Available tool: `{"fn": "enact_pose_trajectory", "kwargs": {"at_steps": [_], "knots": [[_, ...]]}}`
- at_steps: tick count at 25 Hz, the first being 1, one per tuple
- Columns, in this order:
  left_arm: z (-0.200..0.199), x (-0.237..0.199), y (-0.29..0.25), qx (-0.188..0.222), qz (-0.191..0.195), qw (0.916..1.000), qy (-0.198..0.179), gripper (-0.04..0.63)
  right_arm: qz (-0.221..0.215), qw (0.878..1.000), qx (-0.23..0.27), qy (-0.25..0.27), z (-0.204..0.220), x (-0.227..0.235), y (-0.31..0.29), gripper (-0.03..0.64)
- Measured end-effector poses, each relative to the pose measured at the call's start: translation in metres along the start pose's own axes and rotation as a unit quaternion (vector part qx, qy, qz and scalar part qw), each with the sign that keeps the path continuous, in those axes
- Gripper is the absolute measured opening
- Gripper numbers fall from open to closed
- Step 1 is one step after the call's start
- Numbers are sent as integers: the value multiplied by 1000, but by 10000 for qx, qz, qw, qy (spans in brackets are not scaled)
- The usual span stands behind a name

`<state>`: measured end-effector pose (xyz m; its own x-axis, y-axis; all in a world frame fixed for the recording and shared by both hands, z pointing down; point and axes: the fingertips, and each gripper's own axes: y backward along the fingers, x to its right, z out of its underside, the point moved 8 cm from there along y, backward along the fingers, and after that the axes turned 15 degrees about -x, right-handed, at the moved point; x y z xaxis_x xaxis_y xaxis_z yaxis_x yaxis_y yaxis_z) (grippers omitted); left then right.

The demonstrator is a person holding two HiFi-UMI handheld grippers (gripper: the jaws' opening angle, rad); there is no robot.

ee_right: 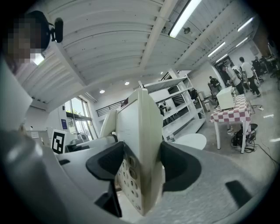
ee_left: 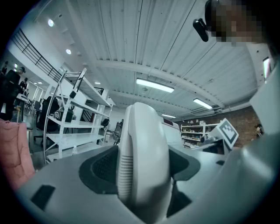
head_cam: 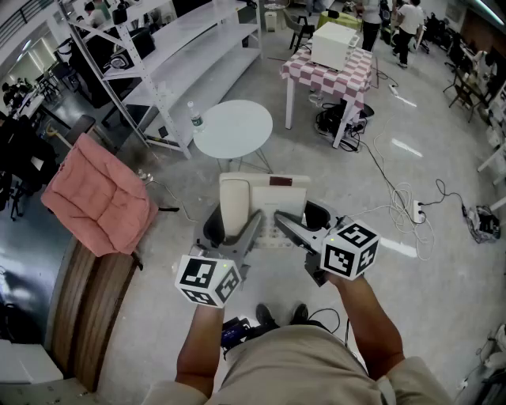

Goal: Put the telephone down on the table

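Seen from above, the person's two forearms reach up from the bottom of the frame, each hand holding a tong-like gripper with a black-and-white marker cube on it: the left cube (head_cam: pixel 207 278) just left of centre, the right cube (head_cam: pixel 350 250) a little higher and to its right.

The left gripper (head_cam: pixel 234 229) is clamped on the handset (head_cam: pixel 234 202), which lies along the left side of a cream telephone (head_cam: pixel 273 198). In the left gripper view the two dark pads press on either side of the rounded handset (ee_left: pixel 144 162), which fills the middle of the frame.

The right gripper (head_cam: pixel 303 223) pinches the telephone's right edge. In the right gripper view the telephone body (ee_right: pixel 140 144) stands on edge between the pads, which bear on both its faces, and the keypad (ee_right: pixel 129 175) shows on its left face.

The telephone sits at the centre of the head view, held in the air over the grey floor and not resting on any surface.

Just above it in the frame stands a small round white table (head_cam: pixel 233 130) with a bottle (head_cam: pixel 195 116) at its left rim.

At the left lies a pink cushion (head_cam: pixel 99 198), and below it a strip of wooden surface (head_cam: pixel 91 308). Cables (head_cam: pixel 403 198) trail across the floor at the right.

Farther off, at upper left, is white shelving (head_cam: pixel 170 59). At upper centre right is a red-and-white checked table (head_cam: pixel 328 71) with a white box (head_cam: pixel 334 43) on top. People (head_cam: pixel 407 24) stand at the top right.
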<state>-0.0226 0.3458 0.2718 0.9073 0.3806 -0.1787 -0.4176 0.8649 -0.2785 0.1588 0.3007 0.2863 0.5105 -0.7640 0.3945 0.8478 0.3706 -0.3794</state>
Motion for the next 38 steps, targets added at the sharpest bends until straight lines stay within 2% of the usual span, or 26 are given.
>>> {"fn": "enact_pose_trajectory", "kwargs": {"at_steps": [16,30,38], "knots": [[7,-20,9,-11,142,9999,-15,322,107,9999,24,-5,6,-13,-17,250],[7,-58,12,-63,299,9995,-50,322,171,9996,89,-183,3,-22,-50,250],[2,-75,-8,-110,282,9995,-27,322,138,9997,54,-199,-9,-5,-68,250]]}}
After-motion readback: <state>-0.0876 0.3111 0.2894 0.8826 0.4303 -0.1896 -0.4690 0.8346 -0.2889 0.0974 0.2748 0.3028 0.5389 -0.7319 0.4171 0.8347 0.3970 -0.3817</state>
